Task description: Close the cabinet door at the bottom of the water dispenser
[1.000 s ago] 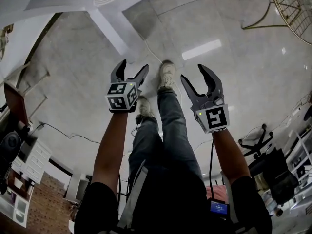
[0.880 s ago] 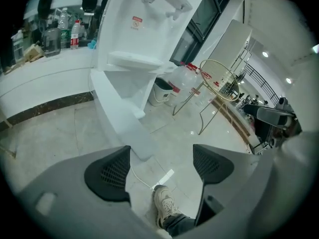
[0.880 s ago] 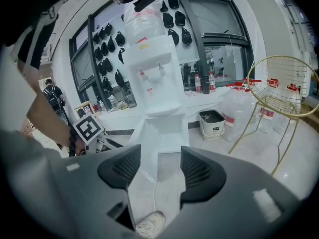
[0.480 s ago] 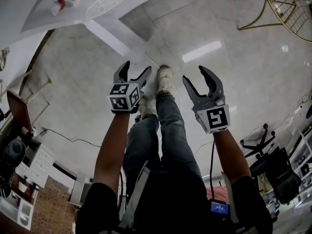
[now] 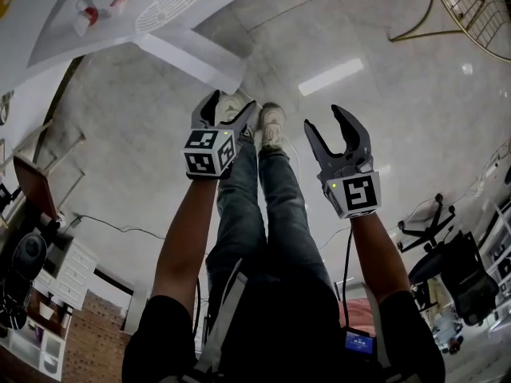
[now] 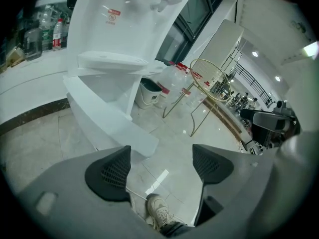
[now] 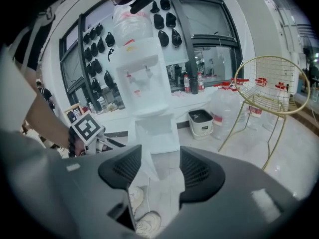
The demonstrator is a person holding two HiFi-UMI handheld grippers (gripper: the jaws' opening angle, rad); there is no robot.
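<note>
**Left gripper closes in on the open cabinet door**

Since a second ago, the left gripper (image 5: 230, 104) has travelled forward across the floor, and in the head view its tips now sit just short of the free corner of the cabinet door (image 5: 192, 58). Before, it hung level with the right gripper (image 5: 325, 122), well back from the door. The right gripper has shifted only a little and now trails behind. The person's feet have also stepped closer to the water dispenser (image 5: 120, 6).

The door is not yet closed. It swings out from the bottom of the dispenser as a long white slab. The approach looks almost finished and the push has not begun.

Seen from the left gripper (image 6: 162, 168), the door (image 6: 109, 121) lies ahead and to the left of the jaws. Its near end reaches down towards the left pad (image 6: 112, 173), but appears still apart from it. The dispenser body (image 6: 124, 24) rises above and beyond the door. The jaws stand wide apart and hold nothing; only floor tile and a pale shoe (image 6: 158, 210) show between them.

Seen from the right gripper (image 7: 159, 171), the dispenser (image 7: 142, 78) stands straight ahead and further off. The door (image 7: 148, 163) shows nearly edge-on between the jaws, in the distance. These jaws stand about half apart and are empty.

The left gripper is probably the one to press the door's outer face, sweeping it back towards the dispenser.
</note>
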